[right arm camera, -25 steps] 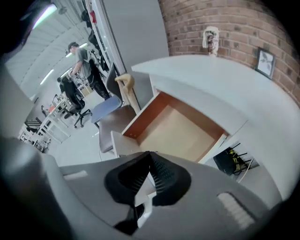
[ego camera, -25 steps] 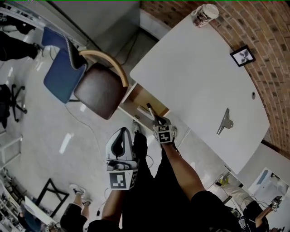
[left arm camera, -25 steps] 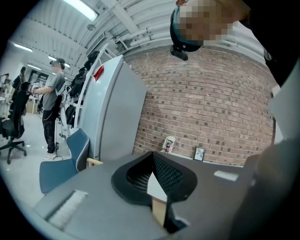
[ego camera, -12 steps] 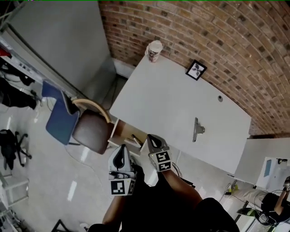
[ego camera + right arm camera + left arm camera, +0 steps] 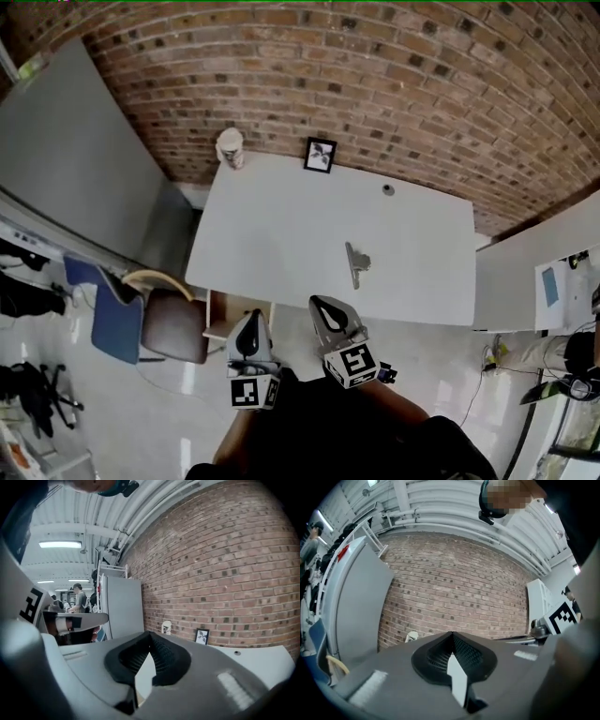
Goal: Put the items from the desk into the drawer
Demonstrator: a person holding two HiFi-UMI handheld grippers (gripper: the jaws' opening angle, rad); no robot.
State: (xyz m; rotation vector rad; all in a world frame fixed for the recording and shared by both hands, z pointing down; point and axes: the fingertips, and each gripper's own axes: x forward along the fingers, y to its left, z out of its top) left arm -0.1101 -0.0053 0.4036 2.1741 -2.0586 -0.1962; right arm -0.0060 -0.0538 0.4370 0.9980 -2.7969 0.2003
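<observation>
L jaws: left gripper [image 5: 249, 330] clenched tip to tip, nothing between; held low in front of counter [image 5: 281, 234], near the open drawer [image 5: 217, 317].
R jaws: right gripper [image 5: 328, 314] clenched too, empty; just short of counter's front edge.
Nearest item: metal clip [image 5: 355, 263], flat on counter near front edge, just ahead of R gripper.
Clip handling: prob. light, stiff, slick metal; lies low on the top, so likely to skate if nudged. Best hold: across the narrow width, at whichever end stands proud.
Cup: paper cup [image 5: 230, 148], upright at back-left corner by brick wall [image 5: 375, 84]. Prob. light & crushable; contents can't be told. Hold mid-body, gentle squeeze, keep upright.
Frame: picture frame [image 5: 320, 155], propped at back by wall. Likely glass front, fragile; hold by side edges.
Unclear: small round dot [image 5: 387, 189], too small to tell; maybe part of counter.
</observation>
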